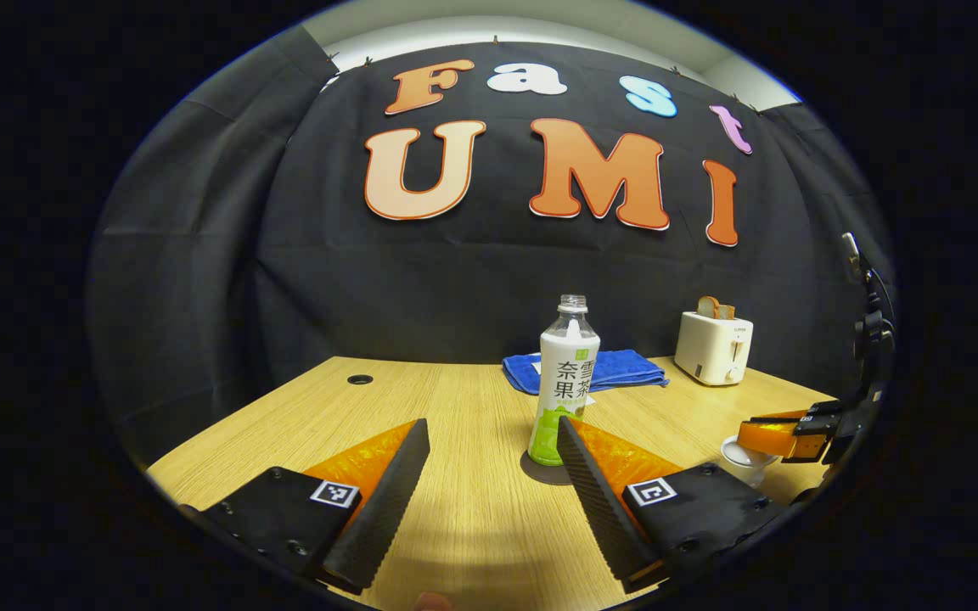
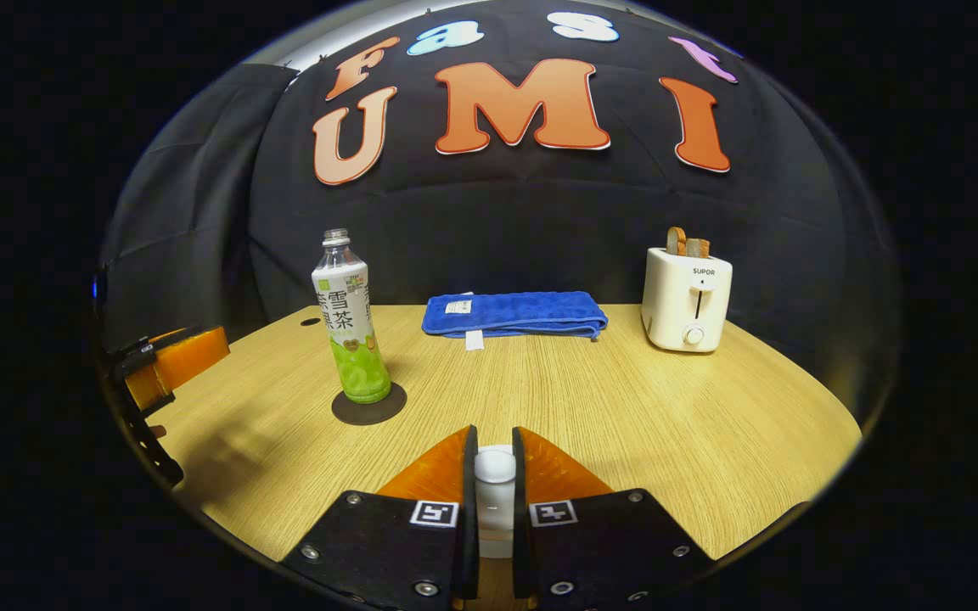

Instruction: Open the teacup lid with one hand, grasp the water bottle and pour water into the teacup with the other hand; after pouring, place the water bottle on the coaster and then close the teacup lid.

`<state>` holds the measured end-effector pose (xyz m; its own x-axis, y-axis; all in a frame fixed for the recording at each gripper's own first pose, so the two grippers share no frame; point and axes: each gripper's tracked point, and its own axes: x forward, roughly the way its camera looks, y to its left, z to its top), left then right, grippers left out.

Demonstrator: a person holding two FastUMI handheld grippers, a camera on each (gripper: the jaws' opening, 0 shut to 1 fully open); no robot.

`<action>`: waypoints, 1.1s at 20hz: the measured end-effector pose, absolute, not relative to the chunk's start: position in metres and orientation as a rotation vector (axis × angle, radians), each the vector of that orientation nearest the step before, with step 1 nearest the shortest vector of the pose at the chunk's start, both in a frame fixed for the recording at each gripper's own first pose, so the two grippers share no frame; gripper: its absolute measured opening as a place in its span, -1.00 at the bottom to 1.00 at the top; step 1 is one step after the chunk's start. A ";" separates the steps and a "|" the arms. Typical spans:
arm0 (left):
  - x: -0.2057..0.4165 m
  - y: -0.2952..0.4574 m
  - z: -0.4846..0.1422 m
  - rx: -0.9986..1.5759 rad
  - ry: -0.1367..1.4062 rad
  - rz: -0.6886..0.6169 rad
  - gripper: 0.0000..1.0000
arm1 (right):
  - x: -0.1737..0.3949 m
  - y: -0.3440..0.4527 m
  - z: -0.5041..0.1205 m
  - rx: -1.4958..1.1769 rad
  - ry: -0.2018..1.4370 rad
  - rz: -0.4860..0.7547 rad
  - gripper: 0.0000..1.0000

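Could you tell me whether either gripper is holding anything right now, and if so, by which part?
The right gripper is shut on the teacup lid, pinching its white knob. The left gripper is open, holding nothing; the water bottle stands on its coaster.

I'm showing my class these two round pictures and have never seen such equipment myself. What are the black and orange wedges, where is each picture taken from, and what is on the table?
The wedges are the two fingers of a hand-held gripper; a person carries one in each hand, each with its own camera looking along the fingers. In the left gripper view, the left hand-held gripper is open, facing a bottle standing on a dark coaster. In the right gripper view, the right hand-held gripper is closed on the white knob of a teacup lid. The wooden table also holds a folded blue towel and a white toaster with bread in it.
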<state>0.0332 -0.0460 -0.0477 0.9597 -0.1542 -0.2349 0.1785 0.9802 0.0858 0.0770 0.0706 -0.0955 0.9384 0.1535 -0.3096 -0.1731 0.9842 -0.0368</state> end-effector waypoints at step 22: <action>0.030 -0.048 -0.014 0.100 0.171 -0.155 0.97 | 0.063 0.050 -0.050 -0.046 0.223 0.131 0.94</action>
<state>0.0300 -0.0481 -0.0140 0.9735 -0.1444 -0.1773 0.1614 0.9832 0.0856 0.0630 0.0504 -0.0498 0.9666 0.1246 -0.2238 -0.1348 0.9904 -0.0306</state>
